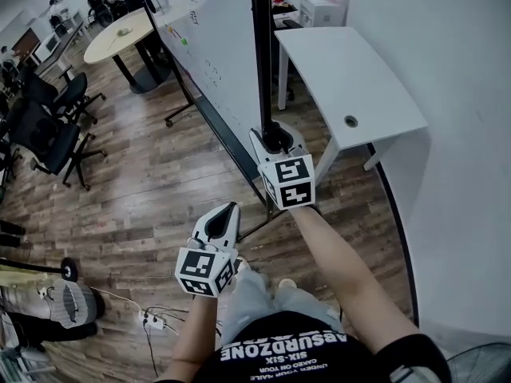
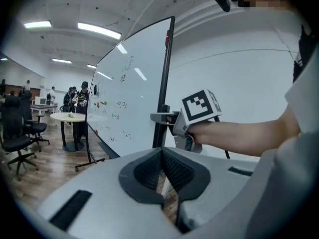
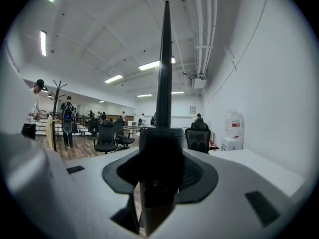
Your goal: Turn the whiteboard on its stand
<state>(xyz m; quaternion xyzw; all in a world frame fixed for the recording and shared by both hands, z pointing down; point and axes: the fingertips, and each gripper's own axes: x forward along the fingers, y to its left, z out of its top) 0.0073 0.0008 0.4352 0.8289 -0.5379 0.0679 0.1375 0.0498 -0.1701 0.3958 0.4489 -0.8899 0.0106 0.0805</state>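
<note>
The whiteboard (image 1: 215, 46) stands nearly edge-on ahead of me on its wheeled stand; small drawings show on its white face (image 2: 129, 98). Its black side frame (image 1: 261, 54) runs straight up from my right gripper (image 1: 275, 140). The right gripper (image 3: 158, 183) is shut on that black frame (image 3: 163, 83), which fills the gap between its pads. From the left gripper view, the right gripper (image 2: 167, 117) grips the frame (image 2: 167, 83) at mid height. My left gripper (image 1: 226, 214) hangs lower and nearer to me, shut and holding nothing (image 2: 164, 183).
A white desk (image 1: 343, 78) stands right of the board against the white wall. A round table (image 1: 120, 34) and black office chairs (image 1: 48, 134) are at far left. The stand's caster foot (image 1: 170, 122) rests on the wood floor. A power strip with cables (image 1: 156, 321) lies near my feet.
</note>
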